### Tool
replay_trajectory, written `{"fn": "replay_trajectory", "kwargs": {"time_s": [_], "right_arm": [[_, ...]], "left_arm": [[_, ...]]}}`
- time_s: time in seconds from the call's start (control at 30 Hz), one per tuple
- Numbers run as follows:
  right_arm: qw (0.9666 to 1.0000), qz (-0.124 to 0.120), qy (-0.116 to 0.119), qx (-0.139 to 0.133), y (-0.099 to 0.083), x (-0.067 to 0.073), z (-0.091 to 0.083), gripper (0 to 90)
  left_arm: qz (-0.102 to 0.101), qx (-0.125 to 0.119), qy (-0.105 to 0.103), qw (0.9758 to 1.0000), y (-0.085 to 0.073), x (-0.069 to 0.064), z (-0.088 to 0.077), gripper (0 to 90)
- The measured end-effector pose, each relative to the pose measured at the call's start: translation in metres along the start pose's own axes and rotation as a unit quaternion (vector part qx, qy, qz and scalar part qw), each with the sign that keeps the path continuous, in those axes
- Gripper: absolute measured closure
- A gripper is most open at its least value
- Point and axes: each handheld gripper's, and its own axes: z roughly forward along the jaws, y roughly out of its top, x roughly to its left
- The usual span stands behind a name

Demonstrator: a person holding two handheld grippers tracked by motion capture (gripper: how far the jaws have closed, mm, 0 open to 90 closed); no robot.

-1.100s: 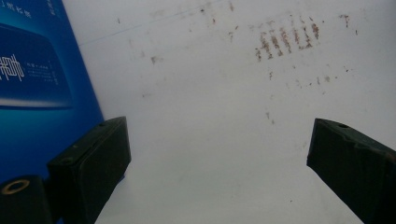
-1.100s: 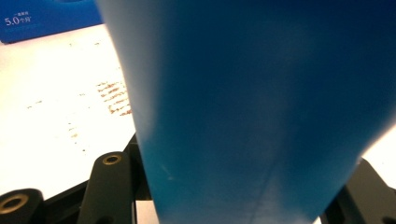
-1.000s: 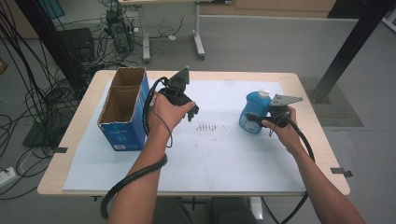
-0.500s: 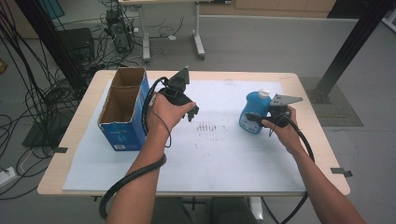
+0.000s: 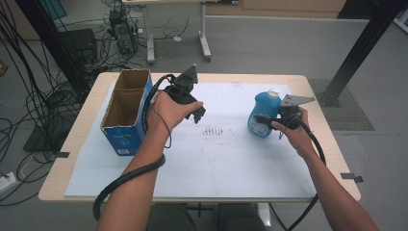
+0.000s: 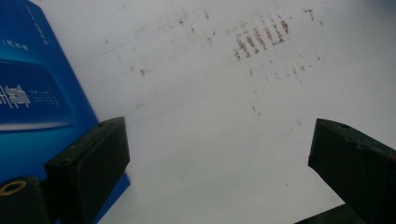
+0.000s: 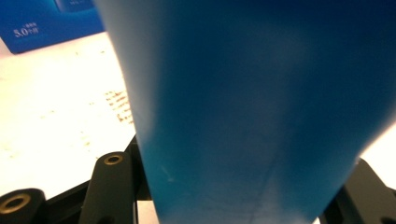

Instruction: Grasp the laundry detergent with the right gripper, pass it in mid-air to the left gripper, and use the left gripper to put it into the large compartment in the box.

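Two open compartments of the blue cardboard box (image 5: 126, 113), left of centre, look empty. The right gripper (image 5: 263, 119) pinches the upright blue bottle (image 5: 262, 111) at centre right. The left gripper (image 5: 196, 114) hangs beside the box, jaws spread, over bare white sheet (image 5: 216, 163).

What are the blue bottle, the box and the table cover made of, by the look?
Blue bottle: probably plastic, smooth with a soft sheen, white cap; the right gripper is clamped on it. Box: cardboard, with raw brown inner walls and a printed blue outside. Table cover: looks like a matte white sheet, paper or thin plastic, marked with brownish stains.
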Motion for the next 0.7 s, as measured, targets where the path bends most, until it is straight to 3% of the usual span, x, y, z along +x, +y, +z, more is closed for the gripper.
{"fn": "replay_trajectory", "kwargs": {"time_s": [0.43,0.6,0.7], "right_arm": [[0.9998,-0.003,0.02,-0.001,0.04,0.01,-0.006,43.7],[0.999,-0.007,0.044,0.006,0.059,0.013,-0.001,43.7],[0.9982,-0.015,0.056,0.012,0.07,0.017,0.002,43.7]], "left_arm": [[0.056,0.008,0.002,0.9984,-0.001,0.014,-0.034,5.7],[0.092,0.002,0.007,0.9957,0.005,0.017,-0.055,5.6],[0.12,-0.001,0.011,0.9927,0.008,0.016,-0.066,5.6]]}}
